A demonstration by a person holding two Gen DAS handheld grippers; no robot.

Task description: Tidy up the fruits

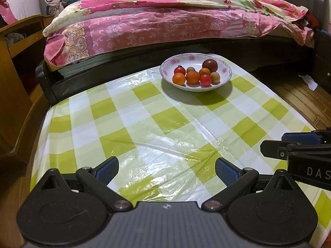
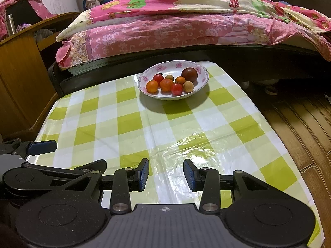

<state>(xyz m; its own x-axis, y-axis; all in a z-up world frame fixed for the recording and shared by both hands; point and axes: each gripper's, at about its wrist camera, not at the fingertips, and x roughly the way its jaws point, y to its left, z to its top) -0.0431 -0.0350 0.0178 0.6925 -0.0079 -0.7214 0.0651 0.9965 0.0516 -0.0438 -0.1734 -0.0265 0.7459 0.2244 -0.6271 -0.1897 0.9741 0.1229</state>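
A white floral bowl (image 1: pixel 224 76) stands at the far end of the green checked table (image 1: pixel 144 124) and holds several small fruits: oranges (image 1: pixel 192 77), red tomatoes (image 1: pixel 205 80), a dark round fruit (image 1: pixel 210 65) and pale longans (image 1: pixel 214 76). The bowl (image 2: pixel 144 92) also shows in the right wrist view. My left gripper (image 1: pixel 166 170) is open wide and empty above the near table. My right gripper (image 2: pixel 166 173) is open, less wide, and empty, near the table's front. The right gripper also shows at the right edge of the left wrist view (image 1: pixel 300 146).
A bed with a pink floral quilt (image 1: pixel 165 24) runs behind the table. A wooden cabinet (image 1: pixel 18 62) stands at the left. Wooden floor (image 2: pixel 300 128) lies to the right of the table. The left gripper's finger (image 2: pixel 41 147) shows at the left.
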